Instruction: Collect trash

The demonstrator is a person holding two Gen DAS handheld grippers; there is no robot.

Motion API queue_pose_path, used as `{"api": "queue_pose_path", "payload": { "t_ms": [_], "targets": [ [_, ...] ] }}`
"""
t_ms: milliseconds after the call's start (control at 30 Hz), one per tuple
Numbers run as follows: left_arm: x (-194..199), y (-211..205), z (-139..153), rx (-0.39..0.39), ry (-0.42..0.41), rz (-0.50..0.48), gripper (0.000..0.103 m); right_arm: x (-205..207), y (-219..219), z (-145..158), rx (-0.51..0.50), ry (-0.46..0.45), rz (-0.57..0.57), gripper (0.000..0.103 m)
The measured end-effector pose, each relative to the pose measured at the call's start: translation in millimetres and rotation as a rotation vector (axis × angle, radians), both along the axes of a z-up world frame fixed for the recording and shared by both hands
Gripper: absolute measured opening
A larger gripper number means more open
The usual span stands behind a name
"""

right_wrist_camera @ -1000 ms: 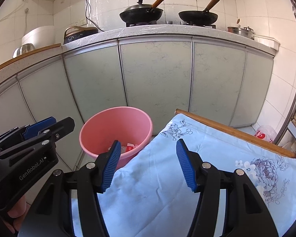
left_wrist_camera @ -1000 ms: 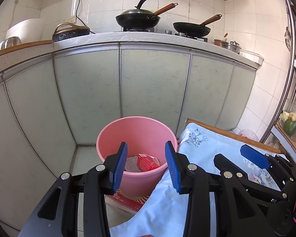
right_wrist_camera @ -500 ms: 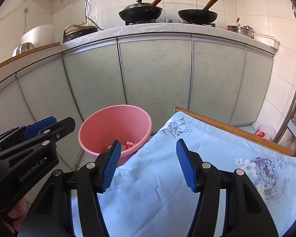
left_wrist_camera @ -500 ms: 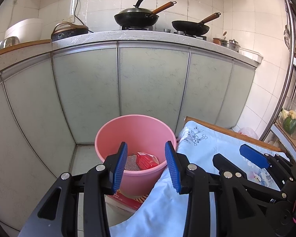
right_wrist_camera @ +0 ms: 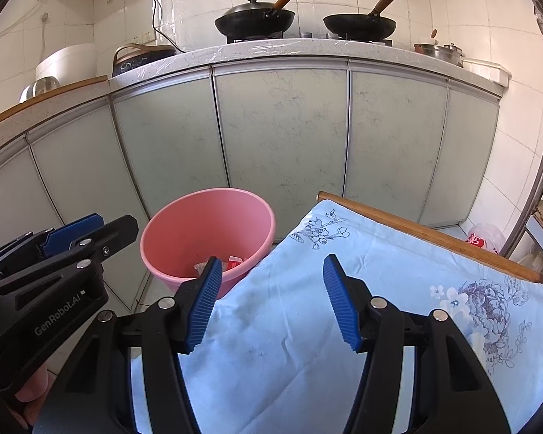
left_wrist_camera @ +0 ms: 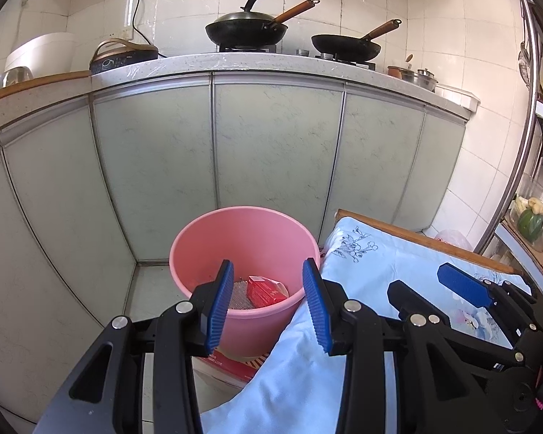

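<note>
A pink plastic bucket (left_wrist_camera: 242, 242) stands on the floor against the kitchen cabinets, also seen as the pink bucket (right_wrist_camera: 206, 231) in the right wrist view. Inside it lie a red packet (left_wrist_camera: 262, 291) and a grey scrubby piece (left_wrist_camera: 239, 294). My left gripper (left_wrist_camera: 268, 303) hovers open just in front of the bucket's near rim, nothing between its blue pads. My right gripper (right_wrist_camera: 271, 300) is open above the light blue flowered cloth (right_wrist_camera: 344, 289) on the table, empty. Each gripper shows at the edge of the other's view.
The cloth-covered table has a wooden edge (right_wrist_camera: 416, 228) facing the cabinets. A red box (left_wrist_camera: 231, 363) lies under the bucket. Two woks (left_wrist_camera: 246, 30) sit on the stove above; a rice cooker (left_wrist_camera: 40, 52) stands at left. A plastic bag (right_wrist_camera: 485, 240) lies on the floor at right.
</note>
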State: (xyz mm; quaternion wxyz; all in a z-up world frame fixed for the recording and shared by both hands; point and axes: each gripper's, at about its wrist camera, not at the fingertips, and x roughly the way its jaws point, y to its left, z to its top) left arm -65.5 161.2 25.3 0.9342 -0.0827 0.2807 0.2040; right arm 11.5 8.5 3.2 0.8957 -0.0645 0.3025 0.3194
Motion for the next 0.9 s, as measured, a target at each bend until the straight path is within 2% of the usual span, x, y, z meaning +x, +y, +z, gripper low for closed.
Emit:
{"api": "queue_pose_path", "payload": {
  "t_ms": [900],
  "targets": [
    [1.7,-1.2,-1.4,0.003,0.001,-0.007,0.039,1.2,-1.1,2.1,0.002,0.005,-0.001,0.059]
  ]
}}
